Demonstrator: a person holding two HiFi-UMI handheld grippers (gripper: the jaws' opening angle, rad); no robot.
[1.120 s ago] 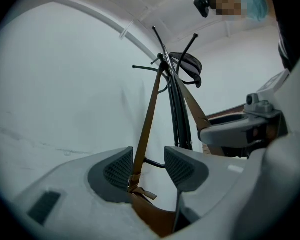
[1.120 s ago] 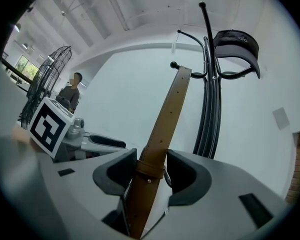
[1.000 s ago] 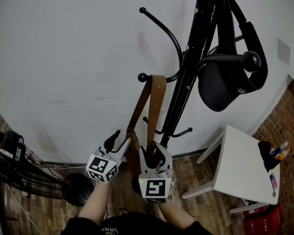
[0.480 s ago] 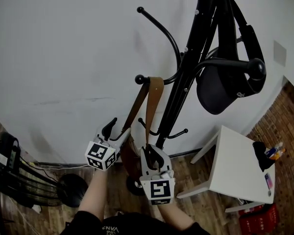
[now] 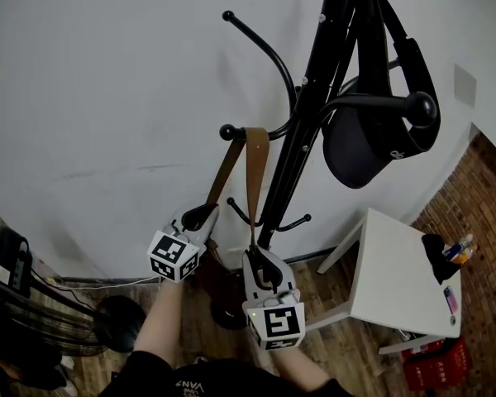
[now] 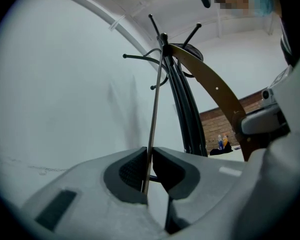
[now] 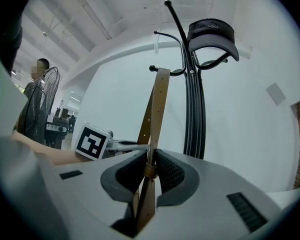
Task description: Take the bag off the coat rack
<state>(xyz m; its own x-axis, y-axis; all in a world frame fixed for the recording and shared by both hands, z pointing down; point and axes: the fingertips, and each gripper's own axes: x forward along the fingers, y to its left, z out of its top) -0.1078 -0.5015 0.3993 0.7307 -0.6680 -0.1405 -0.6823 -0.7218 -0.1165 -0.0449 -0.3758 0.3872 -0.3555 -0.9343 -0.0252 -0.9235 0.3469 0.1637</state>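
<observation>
A brown bag strap (image 5: 250, 168) hangs in two strands from a low hook of the black coat rack (image 5: 310, 114). The dark bag (image 5: 219, 281) shows only partly, below, between my arms. My left gripper (image 5: 200, 217) holds the left strand. In the left gripper view that strand (image 6: 154, 104) runs edge-on between the closing jaws of the left gripper (image 6: 149, 156). My right gripper (image 5: 264, 270) sits lower on the right strand. In the right gripper view the strap (image 7: 159, 99) and its loop lie between the closing pads of the right gripper (image 7: 151, 166).
A black visor cap (image 5: 372, 139) hangs on an upper hook of the rack. At the right stands a white table (image 5: 405, 284) with bottles (image 5: 459, 249), and a red crate (image 5: 438, 372) beside it. A fan (image 5: 33, 329) is at the lower left, and the white wall stands close behind.
The left jaws, wide apart before, have come together round the left strand. The right gripper has slid a little down the right strand and tightened.
</observation>
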